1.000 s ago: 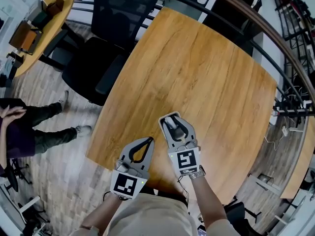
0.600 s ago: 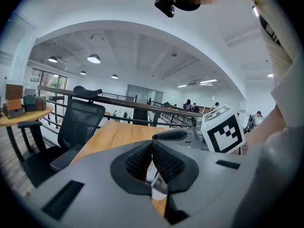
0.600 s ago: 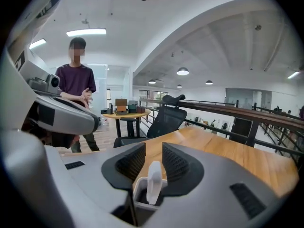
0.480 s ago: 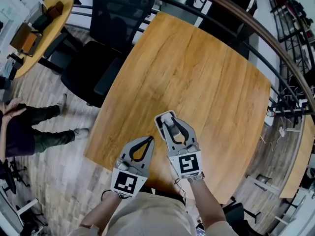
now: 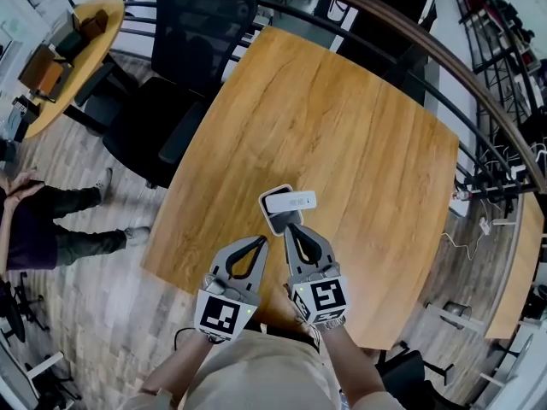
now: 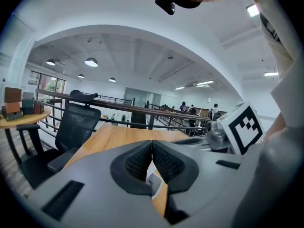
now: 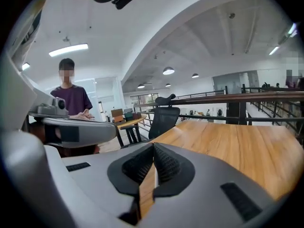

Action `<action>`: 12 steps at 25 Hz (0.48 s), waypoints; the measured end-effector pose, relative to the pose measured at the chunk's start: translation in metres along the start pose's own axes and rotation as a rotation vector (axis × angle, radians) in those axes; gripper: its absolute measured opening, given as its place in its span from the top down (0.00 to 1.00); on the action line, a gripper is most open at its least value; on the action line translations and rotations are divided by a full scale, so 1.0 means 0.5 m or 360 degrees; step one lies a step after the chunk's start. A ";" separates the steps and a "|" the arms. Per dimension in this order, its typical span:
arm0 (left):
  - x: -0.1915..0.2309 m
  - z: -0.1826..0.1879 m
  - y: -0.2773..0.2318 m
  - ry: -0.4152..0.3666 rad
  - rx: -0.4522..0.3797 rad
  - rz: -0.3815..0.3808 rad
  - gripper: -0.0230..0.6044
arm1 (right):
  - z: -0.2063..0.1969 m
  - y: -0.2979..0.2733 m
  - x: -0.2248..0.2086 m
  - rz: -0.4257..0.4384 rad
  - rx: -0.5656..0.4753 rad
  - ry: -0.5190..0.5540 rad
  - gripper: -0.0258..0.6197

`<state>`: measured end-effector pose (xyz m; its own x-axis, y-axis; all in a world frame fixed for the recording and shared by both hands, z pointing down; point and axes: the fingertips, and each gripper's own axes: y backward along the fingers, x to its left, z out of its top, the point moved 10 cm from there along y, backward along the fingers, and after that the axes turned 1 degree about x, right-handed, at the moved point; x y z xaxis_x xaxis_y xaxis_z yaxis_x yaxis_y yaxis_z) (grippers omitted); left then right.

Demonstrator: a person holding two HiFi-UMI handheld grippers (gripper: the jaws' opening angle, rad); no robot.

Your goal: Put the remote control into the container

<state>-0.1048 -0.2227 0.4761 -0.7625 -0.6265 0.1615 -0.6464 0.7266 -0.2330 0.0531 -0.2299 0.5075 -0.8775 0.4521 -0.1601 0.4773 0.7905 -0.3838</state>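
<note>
Right gripper (image 5: pixel 293 227) has its jaws pinched together on nothing, tips just below the small container (image 5: pixel 273 221) at frame centre, where the white remote control (image 5: pixel 291 202) lies crosswise, overhanging right, probably not fully seated; left gripper (image 5: pixel 258 242) is likewise closed and empty, idle alongside.

Open-plan office, mezzanine level — mesh office chair (image 5: pixel 184 67), wooden surface (image 5: pixel 342 126), railing (image 5: pixel 408 26), round ceiling lamps (image 6: pixel 91 61).
</note>
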 end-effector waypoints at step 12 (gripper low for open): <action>-0.089 0.046 0.054 -0.0121 -0.0046 0.0025 0.95 | 0.036 0.167 0.040 -0.0027 -0.0169 -0.0028 0.93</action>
<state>-0.0875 -0.1819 0.4407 -0.7688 -0.6339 0.0842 -0.6358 0.7436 -0.2070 0.0746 -0.1620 0.4558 -0.8858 0.4317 -0.1704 0.4638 0.8377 -0.2882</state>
